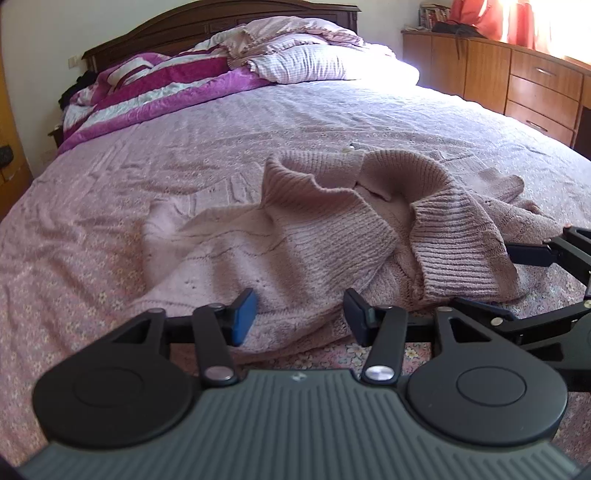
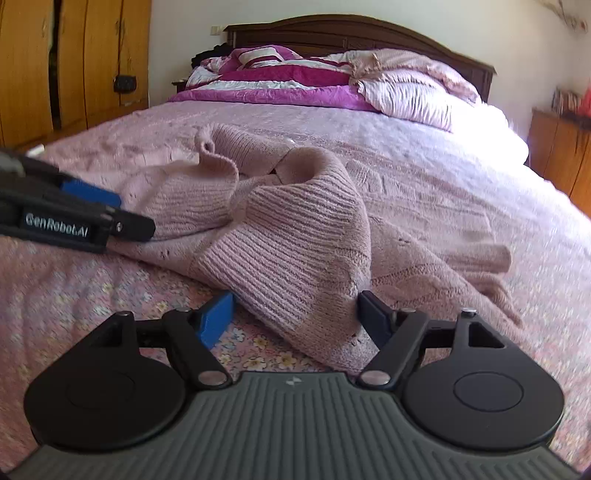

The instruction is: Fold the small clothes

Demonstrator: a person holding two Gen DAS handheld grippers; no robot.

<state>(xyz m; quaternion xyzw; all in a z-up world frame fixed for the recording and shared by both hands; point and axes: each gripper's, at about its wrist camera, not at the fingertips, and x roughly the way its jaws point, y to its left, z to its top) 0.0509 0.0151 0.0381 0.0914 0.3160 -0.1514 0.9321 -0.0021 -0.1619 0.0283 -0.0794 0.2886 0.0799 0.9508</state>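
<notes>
Blue pads: both grippers have them, bright blue on one side, darker on the other
Left gripper point(image 1: 300, 316): jaws about half apart, nothing pinched; the near hem of the sweater lies between the pads but they don't press it
Right gripper point(image 2: 295, 320): jaws spread wide, a ribbed fold of the knit sits in the gap, not clamped as far as I can see
Sweater point(image 1: 332, 236): dusty-pink knit, lying rumpled on the bed right in front of both grippers, ribbed collar bunched up and standing in the middle, one sleeve trailing off to the right
Bedspread point(image 1: 110, 229): pink with little flowers near the edge, wrinkly
Further back: magenta and white quilt point(image 1: 155, 88) heaped beside a striped pillow point(image 1: 306, 62)
Way back: dark wooden headboard point(image 2: 369, 33), wood drawers point(image 1: 532, 85) by the sunny window
</notes>
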